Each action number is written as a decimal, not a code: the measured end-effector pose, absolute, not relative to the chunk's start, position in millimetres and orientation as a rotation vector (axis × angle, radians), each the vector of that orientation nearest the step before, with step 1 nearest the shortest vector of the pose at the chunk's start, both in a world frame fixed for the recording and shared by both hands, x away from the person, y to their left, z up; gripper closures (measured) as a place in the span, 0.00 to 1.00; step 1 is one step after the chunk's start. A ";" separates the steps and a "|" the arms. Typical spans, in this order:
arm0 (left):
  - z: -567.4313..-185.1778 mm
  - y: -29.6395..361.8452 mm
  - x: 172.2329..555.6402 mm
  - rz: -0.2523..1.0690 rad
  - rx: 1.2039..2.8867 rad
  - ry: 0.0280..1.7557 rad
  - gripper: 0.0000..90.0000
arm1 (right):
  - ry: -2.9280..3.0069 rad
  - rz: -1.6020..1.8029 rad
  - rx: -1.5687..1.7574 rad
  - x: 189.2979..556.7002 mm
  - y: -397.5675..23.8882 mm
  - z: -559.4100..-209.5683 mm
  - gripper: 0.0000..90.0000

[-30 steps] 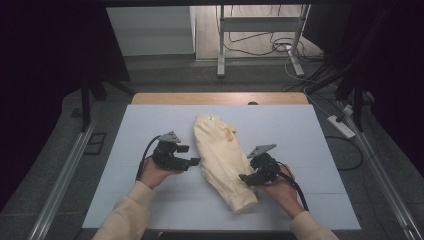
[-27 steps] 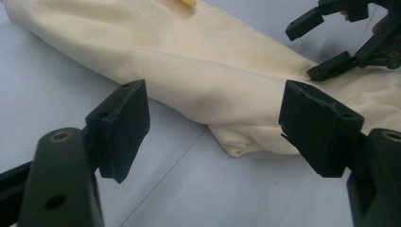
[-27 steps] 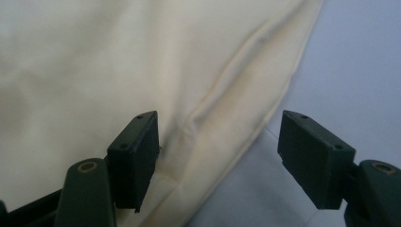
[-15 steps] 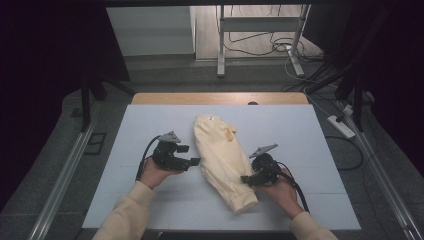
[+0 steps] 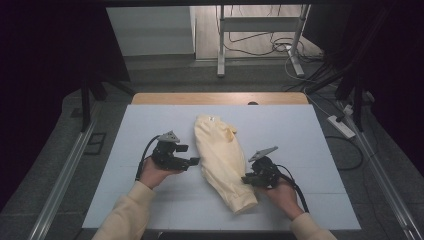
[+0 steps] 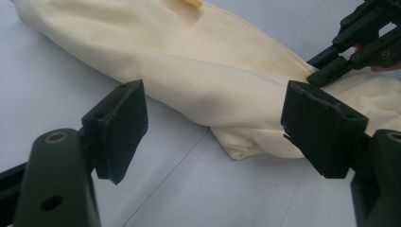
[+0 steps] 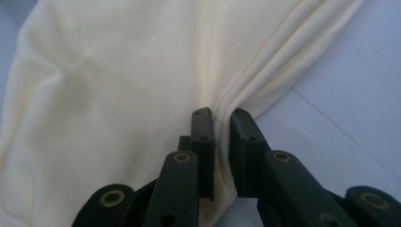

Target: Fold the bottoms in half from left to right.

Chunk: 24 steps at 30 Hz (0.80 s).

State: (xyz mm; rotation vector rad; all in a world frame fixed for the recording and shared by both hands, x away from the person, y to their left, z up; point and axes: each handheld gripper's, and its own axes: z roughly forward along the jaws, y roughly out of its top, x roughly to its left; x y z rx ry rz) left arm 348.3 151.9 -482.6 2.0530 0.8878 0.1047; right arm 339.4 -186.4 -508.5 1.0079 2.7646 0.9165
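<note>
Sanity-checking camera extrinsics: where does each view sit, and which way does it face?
High view: above the person's side, facing forward and down on the table; forearms, both hands show.
Left gripper view: rides the left gripper, along its open jaws toward the cream garment.
Right gripper view: rides the right gripper, its jaws just closed on a garment fold.
Shared: all show the garment; the left gripper view also catches the right gripper.
</note>
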 end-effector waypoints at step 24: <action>-482.9 153.2 349.5 0.093 2.044 0.891 0.26 | 2.871 1.025 0.850 313.1 -155.8 -510.9 0.91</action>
